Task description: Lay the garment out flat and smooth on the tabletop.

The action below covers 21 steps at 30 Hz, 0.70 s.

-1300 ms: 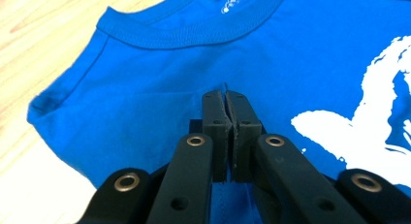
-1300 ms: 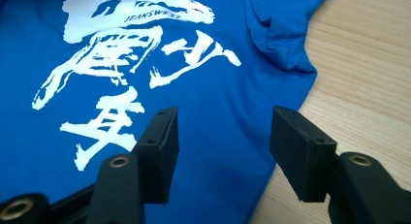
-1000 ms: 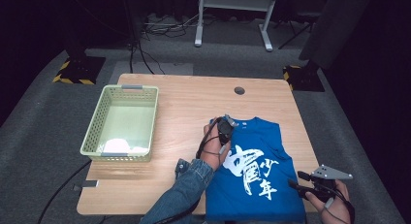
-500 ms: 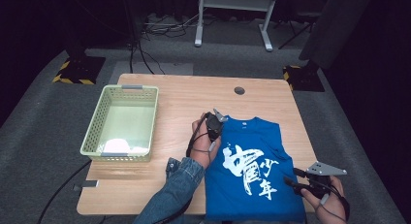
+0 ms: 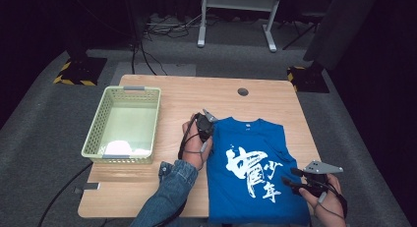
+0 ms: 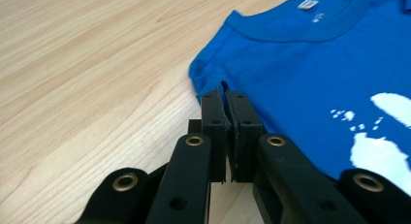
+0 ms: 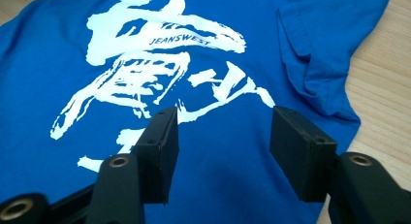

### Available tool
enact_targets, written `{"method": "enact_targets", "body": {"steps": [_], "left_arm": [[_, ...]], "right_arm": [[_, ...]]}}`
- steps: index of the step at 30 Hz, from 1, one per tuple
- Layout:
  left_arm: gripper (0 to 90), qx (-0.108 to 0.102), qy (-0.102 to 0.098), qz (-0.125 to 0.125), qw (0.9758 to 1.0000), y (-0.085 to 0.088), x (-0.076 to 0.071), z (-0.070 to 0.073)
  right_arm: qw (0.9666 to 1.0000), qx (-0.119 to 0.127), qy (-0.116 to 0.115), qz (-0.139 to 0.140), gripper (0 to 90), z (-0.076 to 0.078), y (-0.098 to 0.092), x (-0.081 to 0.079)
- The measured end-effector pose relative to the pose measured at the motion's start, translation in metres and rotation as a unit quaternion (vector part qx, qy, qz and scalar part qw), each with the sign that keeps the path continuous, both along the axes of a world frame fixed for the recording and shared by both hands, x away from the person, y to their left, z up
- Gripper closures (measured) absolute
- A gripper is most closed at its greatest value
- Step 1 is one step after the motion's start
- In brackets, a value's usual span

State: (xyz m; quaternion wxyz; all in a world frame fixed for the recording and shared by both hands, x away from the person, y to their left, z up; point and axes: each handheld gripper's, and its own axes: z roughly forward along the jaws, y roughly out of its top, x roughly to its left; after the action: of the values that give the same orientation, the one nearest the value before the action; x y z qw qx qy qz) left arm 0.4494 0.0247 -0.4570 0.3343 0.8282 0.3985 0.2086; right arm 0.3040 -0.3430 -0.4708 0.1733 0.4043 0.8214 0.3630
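High view: my left tongs [image 5: 208, 114], clamping the blue shirt [image 5: 251, 158] shoulder, are drawing leftward since earlier; right tongs [image 5: 290, 180] are hovering open; green basket [image 5: 98, 124] is holding white cloth [image 5: 120, 148].

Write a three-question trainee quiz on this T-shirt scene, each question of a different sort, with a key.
1. True or false: the left gripper is shut at the edge of the blue T-shirt, near its shoulder.
2. Multiple choice: the right gripper, seen in its own view, is
A. shut on the collar
B. open above the white print
C. inside the basket
3. Fill in: the green basket stands on the table to the ___ of the T-shirt in the high view.

Key: 1 true; 2 B; 3 left.
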Motion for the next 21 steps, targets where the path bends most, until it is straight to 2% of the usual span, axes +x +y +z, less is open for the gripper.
{"method": "enact_targets", "body": {"steps": [7, 12, 15, 17, 21], "left_arm": [[86.5, 0.005, 0.004, 0.02, 0.9998, 0.014, -0.001, -0.005], [86.4, 0.007, 0.011, 0.043, 0.999, 0.027, -0.005, -0.012], [86.7, 0.004, 0.015, 0.044, 0.9989, 0.033, -0.008, -0.016], [84.7, -0.002, 0.012, 0.049, 0.9987, 0.036, -0.011, -0.016], [74.1, -0.014, 0.014, 0.059, 0.9981, 0.041, -0.016, -0.016]], "right_arm": [[1.0, -0.001, 0.0, 0.004, 43.7, 0.0, 0.003, 0.002], [1.0, -0.001, 0.0, 0.009, 43.2, 0.0, 0.007, 0.005], [0.9999, -0.002, 0.0, 0.011, 42.9, 0.0, 0.01, 0.008], [0.9999, -0.002, 0.0, 0.013, 42.8, 0.001, 0.012, 0.01], [0.9998, -0.002, -0.007, 0.016, 42.7, 0.006, 0.015, 0.016]]}}
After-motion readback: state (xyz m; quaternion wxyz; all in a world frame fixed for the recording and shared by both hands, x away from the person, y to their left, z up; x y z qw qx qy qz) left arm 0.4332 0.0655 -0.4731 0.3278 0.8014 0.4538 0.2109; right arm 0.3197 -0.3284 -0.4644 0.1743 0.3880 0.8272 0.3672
